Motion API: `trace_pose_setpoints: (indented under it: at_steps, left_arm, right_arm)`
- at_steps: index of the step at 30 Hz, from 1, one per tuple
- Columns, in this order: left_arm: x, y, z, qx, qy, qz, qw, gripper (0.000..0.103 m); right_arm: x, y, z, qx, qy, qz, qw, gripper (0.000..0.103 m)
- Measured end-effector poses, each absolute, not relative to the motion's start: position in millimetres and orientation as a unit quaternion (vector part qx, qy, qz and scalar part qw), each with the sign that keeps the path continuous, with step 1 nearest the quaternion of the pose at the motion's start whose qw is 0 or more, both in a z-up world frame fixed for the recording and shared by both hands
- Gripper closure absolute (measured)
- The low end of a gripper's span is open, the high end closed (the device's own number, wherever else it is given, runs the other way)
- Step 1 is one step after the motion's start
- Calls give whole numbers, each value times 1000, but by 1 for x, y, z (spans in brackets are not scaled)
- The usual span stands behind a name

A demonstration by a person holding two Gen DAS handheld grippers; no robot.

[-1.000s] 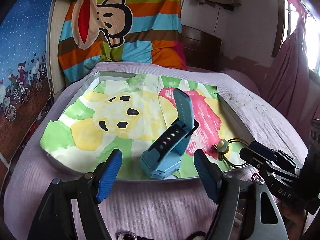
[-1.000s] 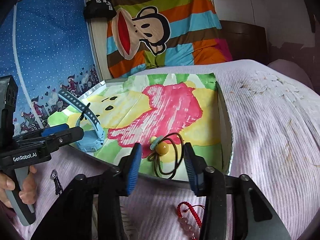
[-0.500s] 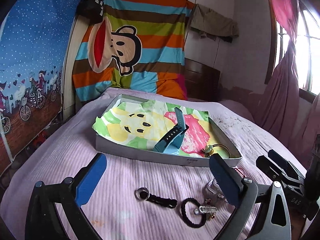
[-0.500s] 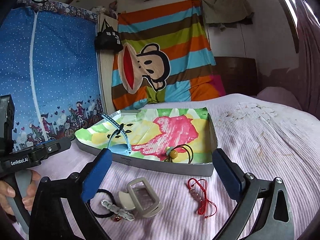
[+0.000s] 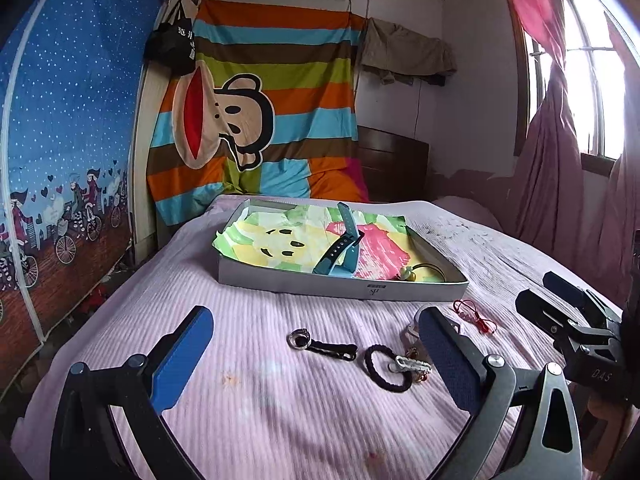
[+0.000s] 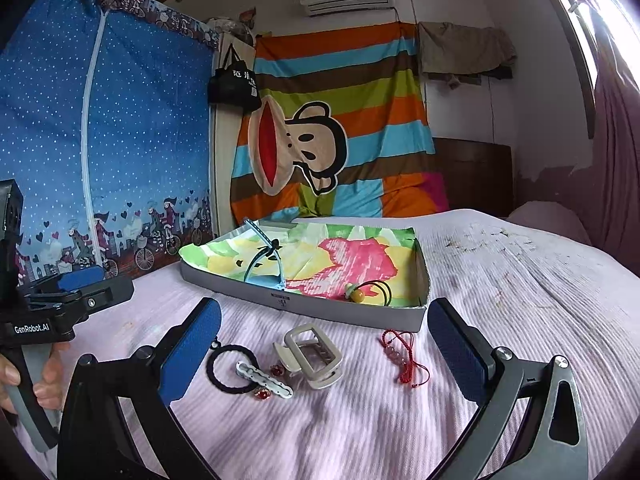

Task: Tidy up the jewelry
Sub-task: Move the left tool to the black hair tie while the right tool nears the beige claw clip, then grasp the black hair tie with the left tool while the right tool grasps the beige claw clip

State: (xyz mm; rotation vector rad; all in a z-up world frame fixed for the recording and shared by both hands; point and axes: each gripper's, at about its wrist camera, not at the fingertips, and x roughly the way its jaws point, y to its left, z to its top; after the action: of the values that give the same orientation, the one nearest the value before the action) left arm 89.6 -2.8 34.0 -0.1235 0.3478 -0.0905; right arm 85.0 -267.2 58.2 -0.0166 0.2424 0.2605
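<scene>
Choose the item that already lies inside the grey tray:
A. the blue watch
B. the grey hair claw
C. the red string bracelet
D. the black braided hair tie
A: the blue watch stands on the colourful paper inside the grey tray, while the other three lie on the pink bedspread in front of it.

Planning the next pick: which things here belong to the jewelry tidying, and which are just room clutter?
Job: tray; blue watch and bead hair tie inside it; red bracelet, grey claw clip, black hair band, white clip, ring.

Clutter: striped blanket, black bag, curtain.
</scene>
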Motion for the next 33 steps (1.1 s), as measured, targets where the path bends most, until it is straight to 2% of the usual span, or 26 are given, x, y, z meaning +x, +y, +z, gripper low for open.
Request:
trace_pose_setpoints:
  at_steps: [13, 16, 18, 21, 25, 27, 33]
  left_arm:
    - [106, -5, 18, -50, 249, -82, 964, 1]
    - [111, -9, 14, -47, 268, -98, 957, 13]
    - [114, -13, 12, -43, 278, -109, 953, 19]
    - [118, -20, 9, -32, 294, -128, 947, 29]
    - [126, -29, 3, -26, 323, -156, 933, 43]
    - [132, -32, -2, -35, 342, -167, 924, 55]
    - [151, -36, -18, -64, 388, -178, 902, 69]
  right_arm:
    - [106, -275, 41, 0, 181, 134, 974, 2]
    - [113, -275, 35, 7, 198, 140, 970, 7]
    - [117, -275, 31, 9, 209, 143, 967, 18]
    - [124, -273, 25, 9, 226, 148, 963, 26]
    - [134, -270, 15, 13, 253, 152, 955, 27]
    - [140, -269, 10, 20, 266, 157, 951, 27]
    - [156, -262, -2, 30, 287, 172, 942, 27]
